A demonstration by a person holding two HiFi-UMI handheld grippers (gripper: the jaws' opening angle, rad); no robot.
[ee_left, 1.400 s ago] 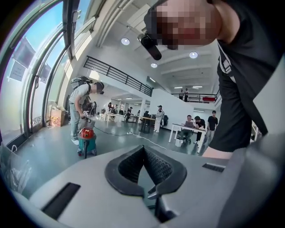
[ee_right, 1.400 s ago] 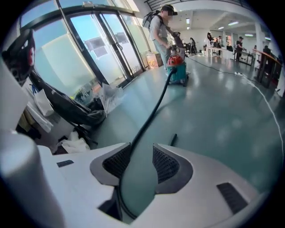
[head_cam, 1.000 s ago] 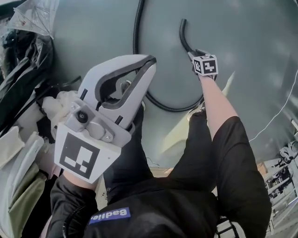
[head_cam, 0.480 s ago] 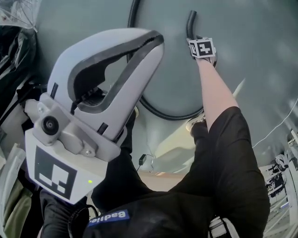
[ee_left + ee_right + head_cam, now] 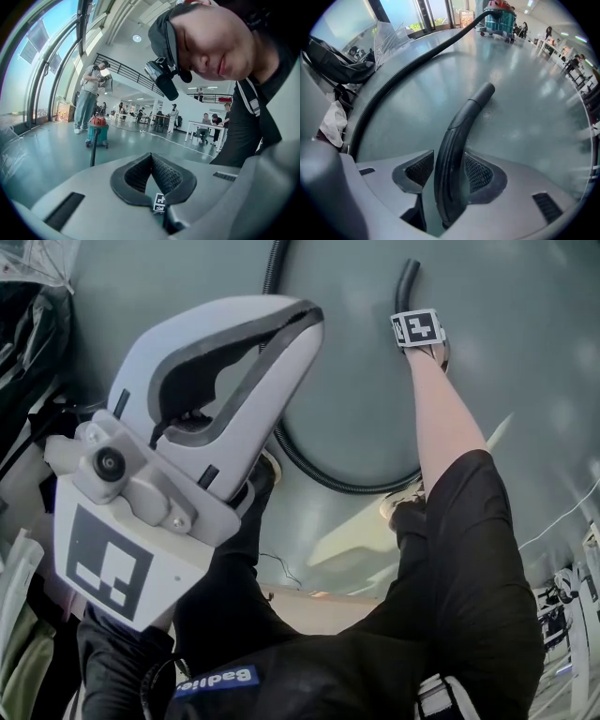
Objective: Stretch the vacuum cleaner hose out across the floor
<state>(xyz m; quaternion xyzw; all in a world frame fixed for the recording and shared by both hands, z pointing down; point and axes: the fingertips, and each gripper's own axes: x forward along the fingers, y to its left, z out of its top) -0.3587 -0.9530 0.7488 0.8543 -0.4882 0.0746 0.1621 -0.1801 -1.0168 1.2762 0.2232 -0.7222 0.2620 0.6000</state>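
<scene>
Your right gripper [image 5: 450, 169] has just been opening its jaws, the hose end [image 5: 461, 117] loose between them; your left gripper [image 5: 151, 156] is clenched empty.

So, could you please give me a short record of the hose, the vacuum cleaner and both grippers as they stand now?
left gripper: jaws together, nothing between them
right gripper: points down at the floor; jaws apart, have just been opening
between right jaws: the curved hose end, with a gap showing beside it
hose: lies in a loop on the floor, not yet stretched straight
vacuum cleaner: red and teal, far off across the floor; the hose runs to it
</scene>
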